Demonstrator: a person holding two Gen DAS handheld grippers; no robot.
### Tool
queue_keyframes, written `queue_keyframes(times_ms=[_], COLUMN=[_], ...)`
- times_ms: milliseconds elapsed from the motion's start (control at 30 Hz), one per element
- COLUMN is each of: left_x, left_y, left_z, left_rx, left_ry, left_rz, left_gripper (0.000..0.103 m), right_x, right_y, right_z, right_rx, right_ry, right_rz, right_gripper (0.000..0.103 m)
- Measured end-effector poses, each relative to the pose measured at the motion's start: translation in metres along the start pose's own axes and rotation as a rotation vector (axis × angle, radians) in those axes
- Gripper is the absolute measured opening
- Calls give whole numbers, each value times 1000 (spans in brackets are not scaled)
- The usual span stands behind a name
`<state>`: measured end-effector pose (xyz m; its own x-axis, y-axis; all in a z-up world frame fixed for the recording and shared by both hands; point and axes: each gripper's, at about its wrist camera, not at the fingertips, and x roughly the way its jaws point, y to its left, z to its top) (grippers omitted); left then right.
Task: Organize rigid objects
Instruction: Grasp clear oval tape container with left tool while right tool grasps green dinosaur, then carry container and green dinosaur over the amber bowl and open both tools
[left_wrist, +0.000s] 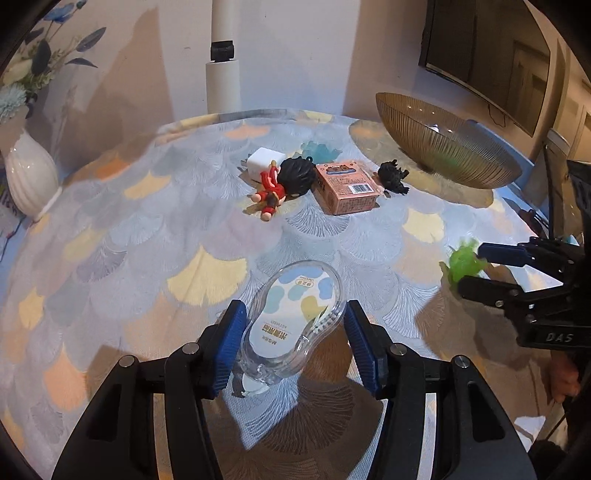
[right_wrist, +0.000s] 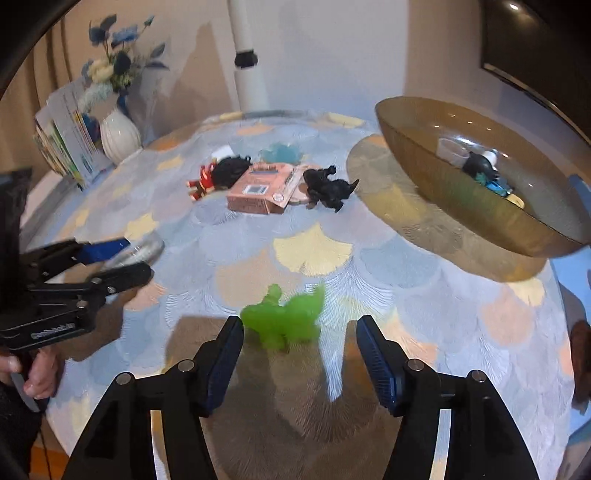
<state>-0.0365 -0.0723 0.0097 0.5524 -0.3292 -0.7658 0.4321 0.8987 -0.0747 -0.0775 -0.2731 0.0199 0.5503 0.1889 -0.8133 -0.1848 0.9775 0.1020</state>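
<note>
- Clear plastic case (left_wrist: 293, 325): clamped in left hand-held gripper (left_wrist: 293, 341), above worktop (left_wrist: 147, 229).
- Green toy (right_wrist: 284, 319): between right hand-held gripper (right_wrist: 299, 354) jaws; grip unclear.

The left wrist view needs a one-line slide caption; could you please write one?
Left hand-held gripper straddles a clear plastic case; pink box and amber bowl beyond.

- Your left wrist camera looked steeply down along its fingers (left_wrist: 227, 347), close over the table (left_wrist: 110, 229).
- Your right wrist camera sat beside it, facing the same way, equally near.
- Both views shared the pink box (left_wrist: 347, 186) (right_wrist: 258, 192), the amber bowl (left_wrist: 443, 147) (right_wrist: 461, 206) and each other's gripper.
</note>
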Motion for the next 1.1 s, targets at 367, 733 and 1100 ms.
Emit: queue_keyframes(times_ms=[367,733,1100], left_x=[1,6,-14], left_y=[-1,-5,-24], left_z=[-1,-1,20], left_rx=[2,30,46], left_ry=[9,30,-55], left_rz=[6,10,-18], left_gripper=[53,54,41], right_x=[14,14,-37], right_y=[21,44,5], right_z=[7,10,21], right_rx=[77,-31,92], right_ry=[49,-25,-158], right_rz=[-39,-171,-62], right_gripper=[61,43,43])
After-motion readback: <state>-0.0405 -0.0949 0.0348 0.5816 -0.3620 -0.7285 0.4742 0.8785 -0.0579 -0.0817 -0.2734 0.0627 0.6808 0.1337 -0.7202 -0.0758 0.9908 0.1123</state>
